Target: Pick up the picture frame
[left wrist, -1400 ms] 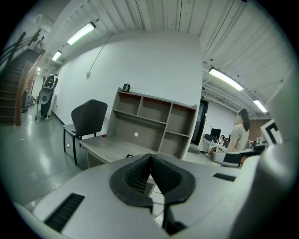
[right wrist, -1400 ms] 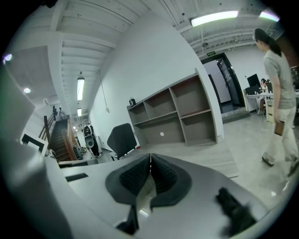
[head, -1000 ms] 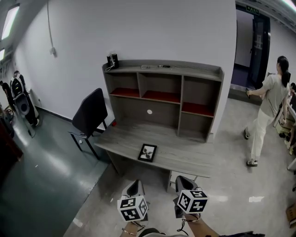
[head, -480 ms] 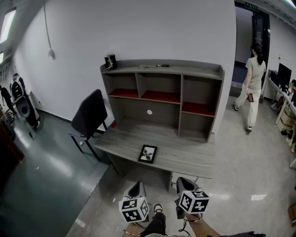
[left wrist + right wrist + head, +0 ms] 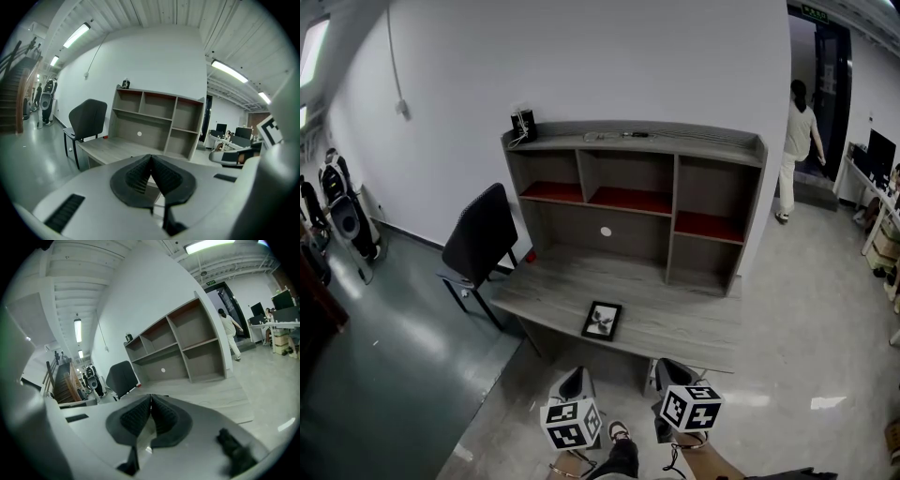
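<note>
A small black picture frame (image 5: 602, 320) lies flat near the front edge of the grey desk (image 5: 675, 323). My left gripper (image 5: 575, 380) and right gripper (image 5: 669, 370) hang side by side in front of the desk, short of it and apart from the frame. Both are shut with nothing between the jaws; the ribbed pads (image 5: 151, 169) meet in the left gripper view, and the pads (image 5: 150, 412) meet likewise in the right gripper view. The frame is hidden behind the jaws in both gripper views.
The desk carries a grey hutch (image 5: 633, 192) with red-lined shelves against the white wall. A black chair (image 5: 478, 234) stands at the desk's left end. A person (image 5: 797, 150) walks off at the doorway far right. My foot (image 5: 619, 433) shows between the grippers.
Both grippers and the view have edged toward the desk, so the desk and frame sit slightly lower and nearer. The person at the right has walked farther off toward the doorway.
</note>
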Tool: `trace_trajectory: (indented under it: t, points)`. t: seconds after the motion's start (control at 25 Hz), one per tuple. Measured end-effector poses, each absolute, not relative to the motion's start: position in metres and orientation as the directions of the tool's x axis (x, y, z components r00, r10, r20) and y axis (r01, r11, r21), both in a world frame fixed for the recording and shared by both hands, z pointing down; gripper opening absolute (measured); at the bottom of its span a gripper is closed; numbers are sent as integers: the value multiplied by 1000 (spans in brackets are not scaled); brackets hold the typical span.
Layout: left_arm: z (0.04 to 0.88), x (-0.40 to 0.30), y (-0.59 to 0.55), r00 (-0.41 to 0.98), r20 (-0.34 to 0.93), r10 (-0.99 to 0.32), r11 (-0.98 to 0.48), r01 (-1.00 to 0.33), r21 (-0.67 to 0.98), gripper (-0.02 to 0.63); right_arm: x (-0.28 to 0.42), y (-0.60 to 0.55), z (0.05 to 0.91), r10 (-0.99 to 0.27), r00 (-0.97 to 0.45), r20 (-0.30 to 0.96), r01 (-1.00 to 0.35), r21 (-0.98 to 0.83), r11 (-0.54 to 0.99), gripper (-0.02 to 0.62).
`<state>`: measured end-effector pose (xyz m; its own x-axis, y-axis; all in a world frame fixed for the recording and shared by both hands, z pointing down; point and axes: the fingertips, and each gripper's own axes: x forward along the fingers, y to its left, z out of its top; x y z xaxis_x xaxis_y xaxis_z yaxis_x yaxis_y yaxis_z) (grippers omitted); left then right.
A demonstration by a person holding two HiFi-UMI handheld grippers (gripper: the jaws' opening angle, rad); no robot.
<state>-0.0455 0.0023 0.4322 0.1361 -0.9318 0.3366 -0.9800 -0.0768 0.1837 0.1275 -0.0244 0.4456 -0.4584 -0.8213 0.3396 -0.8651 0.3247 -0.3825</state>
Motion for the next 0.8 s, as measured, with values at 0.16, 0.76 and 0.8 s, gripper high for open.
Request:
trace_trajectory:
  t: [0.16, 0.76, 0.8]
  points:
    - [438, -49, -14, 130, 342, -930, -70, -981, 182, 14, 122, -44, 447, -817, -465, 340, -864, -377, 334, 32]
    - [436, -51, -110, 173, 343, -923, -108, -974, 202, 14, 125, -131, 440, -837, -425, 343, -884, -358, 301, 32]
    - [436, -50, -115, 178, 343, -922, -112, -973, 203, 14, 125, -137, 440, -838, -423, 344, -884, -358, 299, 32]
